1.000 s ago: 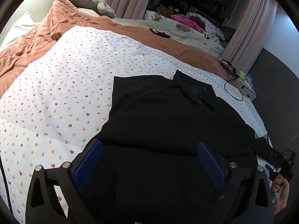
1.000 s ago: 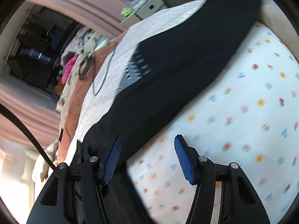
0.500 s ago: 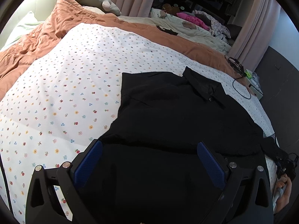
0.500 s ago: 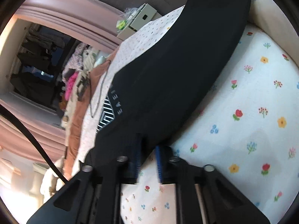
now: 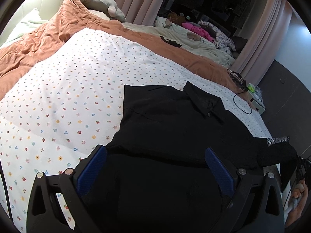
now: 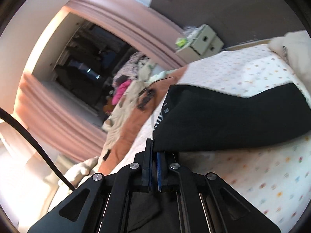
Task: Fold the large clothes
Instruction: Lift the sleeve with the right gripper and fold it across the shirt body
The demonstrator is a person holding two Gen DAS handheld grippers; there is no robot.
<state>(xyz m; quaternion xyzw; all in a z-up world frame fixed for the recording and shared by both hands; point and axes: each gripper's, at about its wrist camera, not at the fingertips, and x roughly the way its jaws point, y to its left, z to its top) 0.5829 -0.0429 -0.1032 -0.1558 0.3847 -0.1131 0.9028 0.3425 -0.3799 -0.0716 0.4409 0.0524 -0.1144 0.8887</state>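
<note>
Matte black collared shirt (image 5: 175, 120) is spread mid-frame on floral cotton sheet (image 5: 68, 97); left gripper (image 5: 155, 167) is held agape, sleeve edge is pinched by right gripper (image 6: 154, 151).

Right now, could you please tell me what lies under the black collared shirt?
The black collared shirt lies on the white flower-print sheet, which shows all around it. A black-and-white patterned fabric peeks out at its right edge. Anything else beneath is covered.

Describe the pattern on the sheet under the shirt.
White sheet with small scattered multicoloured flowers; clearest in the left wrist view.
</note>
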